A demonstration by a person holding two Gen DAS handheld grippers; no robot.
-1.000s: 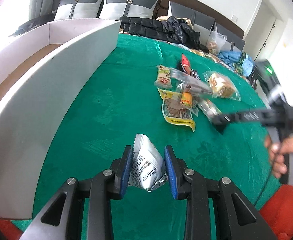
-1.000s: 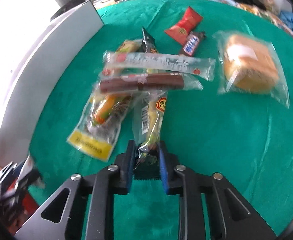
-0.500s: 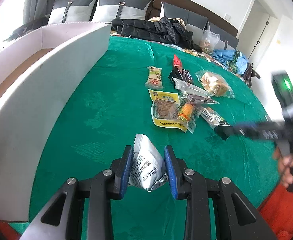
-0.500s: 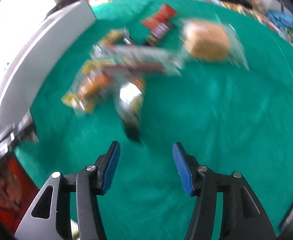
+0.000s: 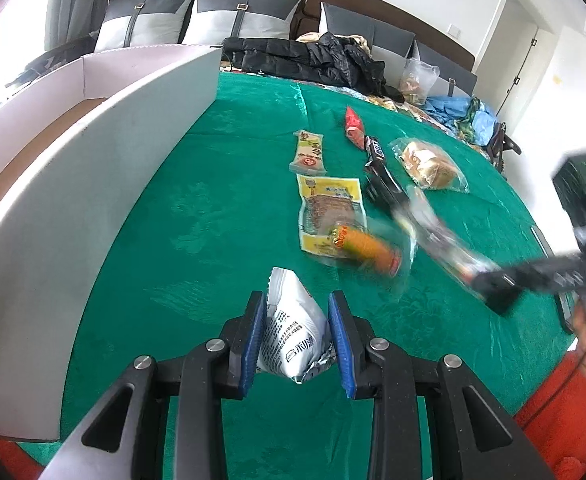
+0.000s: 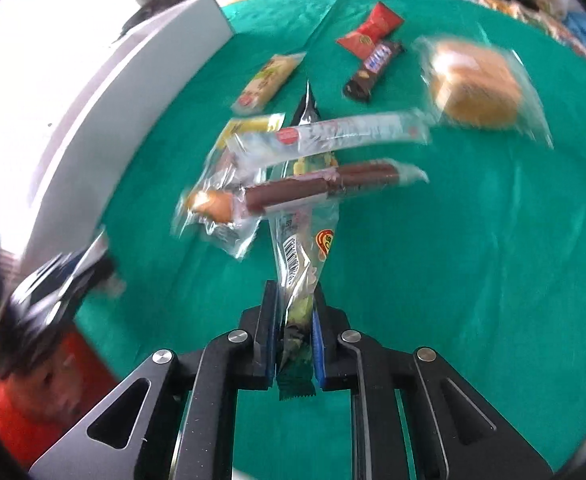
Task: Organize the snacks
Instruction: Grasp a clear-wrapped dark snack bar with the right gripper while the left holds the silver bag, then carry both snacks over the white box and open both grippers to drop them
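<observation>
Green velvet covers the tabletop point(image 5: 221, 216). Left gripper point(image 5: 296, 336) jaws clamp a white foil snack pouch point(image 5: 293, 332) at lower centre. Right gripper point(image 6: 295, 336) jaws have just closed, pinching a clear snack packet point(image 6: 303, 256) by its end, likely to drag it from the pile.

Plush green velvety tablecloth point(image 5: 221, 216), crinkled silvery foil packet point(image 5: 293, 336), glossy clear plastic wrappers point(image 6: 333, 136), matt white box wall point(image 5: 73, 208)

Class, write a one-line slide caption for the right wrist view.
Right gripper with jaws shut on a long clear snack packet, above a green tablecloth strewn with wrapped snacks.
</observation>
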